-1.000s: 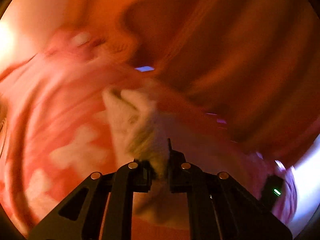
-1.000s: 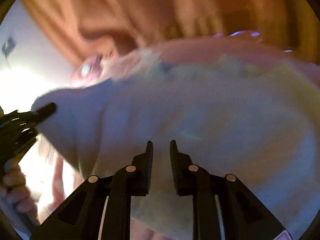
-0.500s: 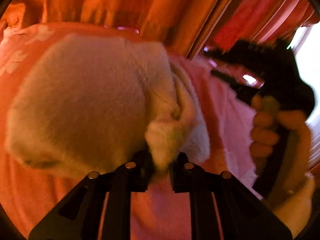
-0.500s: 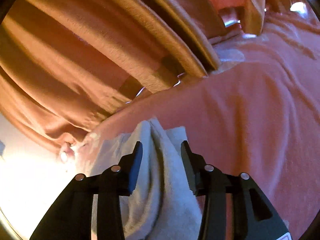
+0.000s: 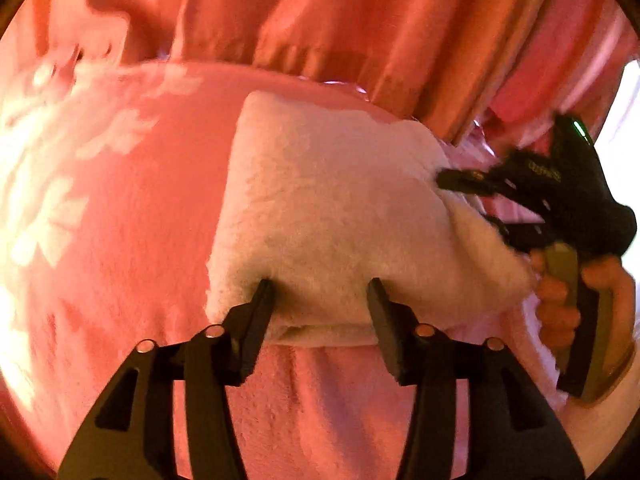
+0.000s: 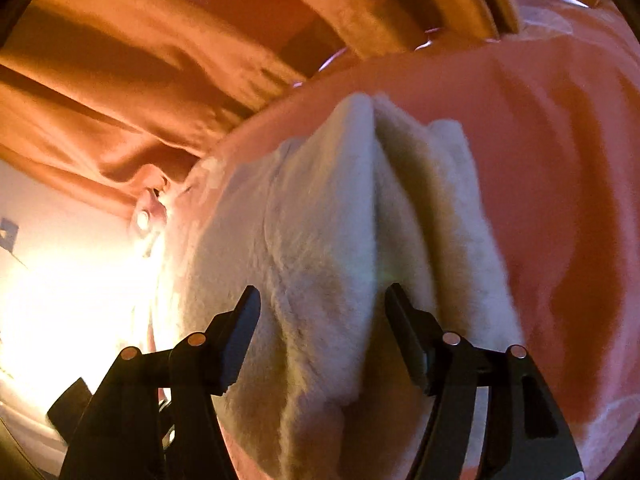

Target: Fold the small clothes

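Pink fleece bedcover (image 5: 132, 240), orange curtains (image 5: 320, 20) behind, both grippers (image 5: 320, 300) (image 6: 320, 304) released around cream towel (image 5: 332, 216).

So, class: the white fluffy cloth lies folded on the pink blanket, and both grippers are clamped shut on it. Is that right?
Not quite. The white fluffy cloth does lie folded on the pink blanket, but both grippers are open: the left gripper in the left wrist view and the right gripper in the right wrist view each show jaws spread apart.

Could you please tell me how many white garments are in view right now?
1: the fluffy white garment, folded on the pink blanket in front of both open grippers; others may be hidden.
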